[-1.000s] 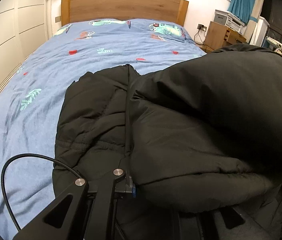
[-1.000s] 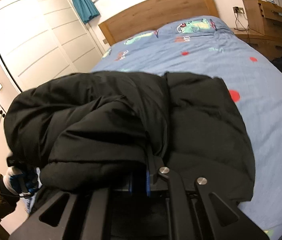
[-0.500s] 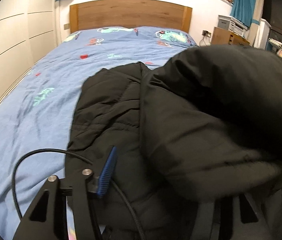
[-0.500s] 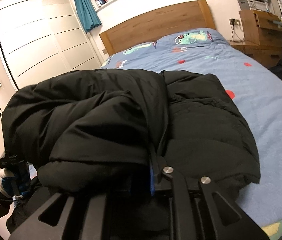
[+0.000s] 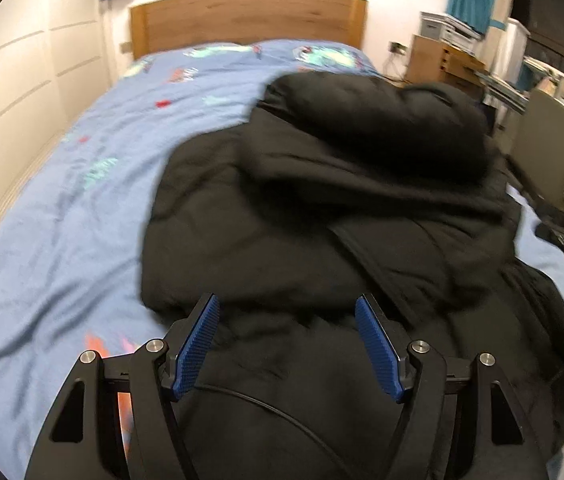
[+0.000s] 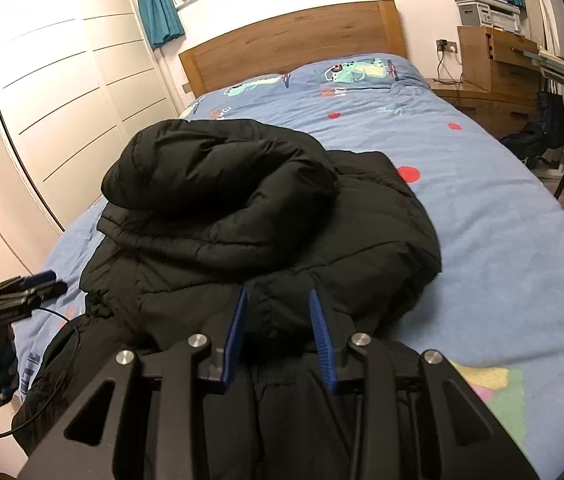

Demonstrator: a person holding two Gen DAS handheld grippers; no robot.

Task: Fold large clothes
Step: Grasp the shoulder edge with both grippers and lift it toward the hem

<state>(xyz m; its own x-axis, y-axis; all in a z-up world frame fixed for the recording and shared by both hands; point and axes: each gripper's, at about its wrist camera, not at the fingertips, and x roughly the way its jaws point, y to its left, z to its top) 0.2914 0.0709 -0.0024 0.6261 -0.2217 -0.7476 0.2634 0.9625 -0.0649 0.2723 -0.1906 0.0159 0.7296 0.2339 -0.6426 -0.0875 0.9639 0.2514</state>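
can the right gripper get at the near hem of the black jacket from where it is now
Probably yes. The right gripper, its jaws opening, hangs right over the black jacket, whose near hem lies just beneath with nothing between.

Black puffer jacket [image 6: 265, 216], blue cartoon-print bedspread [image 6: 482, 208], teal curtains [image 6: 155, 4]

A black padded jacket [image 6: 249, 216] lies bunched on the blue bedspread [image 6: 482, 220]. The right gripper [image 6: 277, 300] hangs over its near edge, jaws opening, pads clear of the cloth.
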